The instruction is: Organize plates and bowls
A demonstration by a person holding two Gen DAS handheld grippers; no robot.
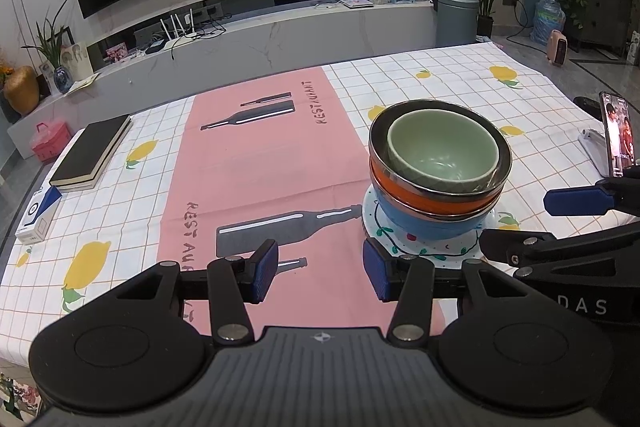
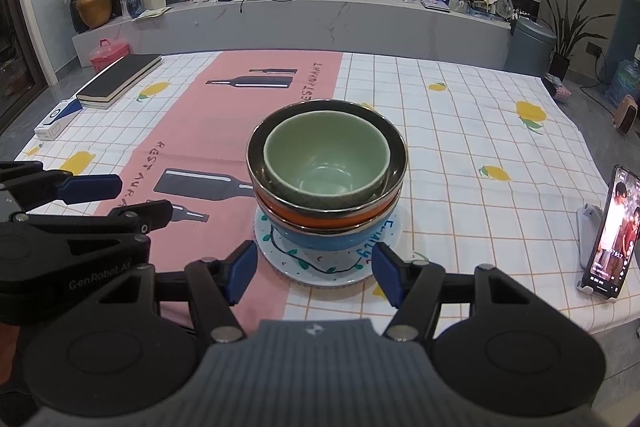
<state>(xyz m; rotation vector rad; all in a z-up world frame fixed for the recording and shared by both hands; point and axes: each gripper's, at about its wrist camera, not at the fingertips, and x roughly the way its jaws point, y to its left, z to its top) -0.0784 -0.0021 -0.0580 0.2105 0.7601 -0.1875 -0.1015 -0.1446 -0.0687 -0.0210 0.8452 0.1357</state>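
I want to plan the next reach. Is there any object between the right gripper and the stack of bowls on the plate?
Nothing visible. The right gripper is open and empty, and only bare tablecloth and the near rim of the plate lie before the stack of bowls. The left gripper and the phone stand off to the sides.

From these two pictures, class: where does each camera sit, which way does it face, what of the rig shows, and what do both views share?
Left wrist: on the left gripper, facing the pink runner; the bowl stack sits right; the right gripper's finger shows.
Right wrist: on the right gripper, aimed at the stack; the left gripper's finger shows.
Shared: stack, plate, phone, book.
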